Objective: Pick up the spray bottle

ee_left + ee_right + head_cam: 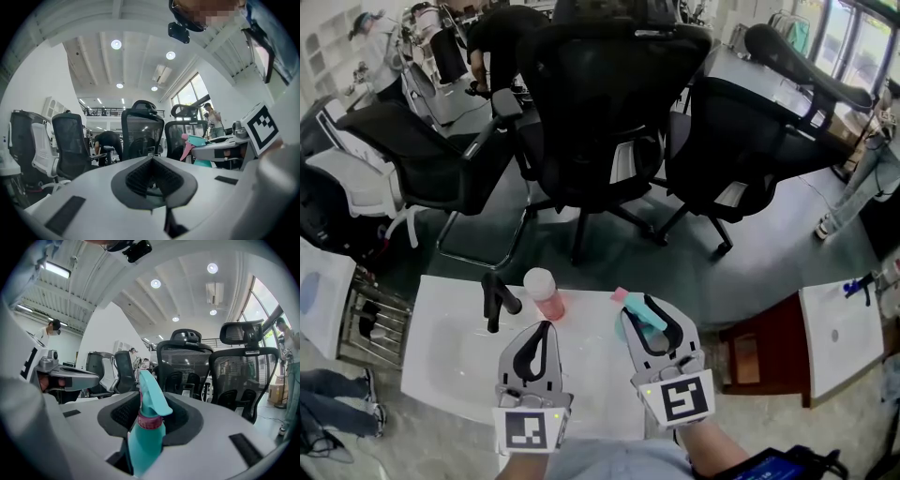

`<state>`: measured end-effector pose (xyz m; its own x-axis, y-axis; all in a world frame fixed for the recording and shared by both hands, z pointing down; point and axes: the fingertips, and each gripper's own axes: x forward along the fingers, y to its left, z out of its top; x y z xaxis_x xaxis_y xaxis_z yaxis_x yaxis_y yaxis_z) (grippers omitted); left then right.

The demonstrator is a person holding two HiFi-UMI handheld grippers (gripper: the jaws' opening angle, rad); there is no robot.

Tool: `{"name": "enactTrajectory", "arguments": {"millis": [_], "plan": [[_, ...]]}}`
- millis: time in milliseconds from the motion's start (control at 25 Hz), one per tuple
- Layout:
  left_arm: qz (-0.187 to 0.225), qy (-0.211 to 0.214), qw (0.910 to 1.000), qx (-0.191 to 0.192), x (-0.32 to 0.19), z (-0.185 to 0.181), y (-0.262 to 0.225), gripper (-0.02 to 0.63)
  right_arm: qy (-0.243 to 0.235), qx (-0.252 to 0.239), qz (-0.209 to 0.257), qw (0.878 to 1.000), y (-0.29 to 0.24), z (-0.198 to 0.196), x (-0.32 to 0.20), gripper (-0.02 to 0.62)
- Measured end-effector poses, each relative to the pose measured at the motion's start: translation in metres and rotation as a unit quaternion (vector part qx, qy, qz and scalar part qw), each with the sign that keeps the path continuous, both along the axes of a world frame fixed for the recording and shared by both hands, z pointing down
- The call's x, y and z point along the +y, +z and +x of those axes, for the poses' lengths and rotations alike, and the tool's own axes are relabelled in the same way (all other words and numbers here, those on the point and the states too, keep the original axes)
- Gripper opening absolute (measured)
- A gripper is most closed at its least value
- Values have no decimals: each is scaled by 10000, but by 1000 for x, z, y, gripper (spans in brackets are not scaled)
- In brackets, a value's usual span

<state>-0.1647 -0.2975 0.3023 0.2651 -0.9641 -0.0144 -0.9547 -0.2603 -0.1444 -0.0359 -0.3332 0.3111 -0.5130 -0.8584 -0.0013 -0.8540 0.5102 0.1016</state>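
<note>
A teal spray bottle (653, 322) with a pink trigger stands upright between the jaws of my right gripper (651, 317), which is shut on its neck and holds it clear of the white basin (441, 361). In the right gripper view the spray bottle (146, 439) fills the gap between the jaws, nozzle pointing away. To the left my left gripper (546, 328) hovers beside it, shut with nothing in it. The left gripper view shows the spray bottle (200, 141) off to the right.
A pink bottle with a white cap (543, 290) and a black faucet (494, 300) stand on the basin's far side. Black office chairs (609, 103) crowd the floor beyond. A red-brown cabinet (766, 342) and another white basin (842, 333) lie to the right.
</note>
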Motion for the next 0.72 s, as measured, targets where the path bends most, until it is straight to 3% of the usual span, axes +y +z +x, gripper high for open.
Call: {"name": "enactTrajectory", "arguments": {"millis": [560, 720], "plan": [[31, -52, 9999, 155, -5, -1, -5, 17, -15, 25, 54, 10000, -2, -1, 0, 149], [51, -25, 10000, -48, -6, -2, -3, 17, -20, 9, 42, 10000, -1, 1, 0, 149]]}}
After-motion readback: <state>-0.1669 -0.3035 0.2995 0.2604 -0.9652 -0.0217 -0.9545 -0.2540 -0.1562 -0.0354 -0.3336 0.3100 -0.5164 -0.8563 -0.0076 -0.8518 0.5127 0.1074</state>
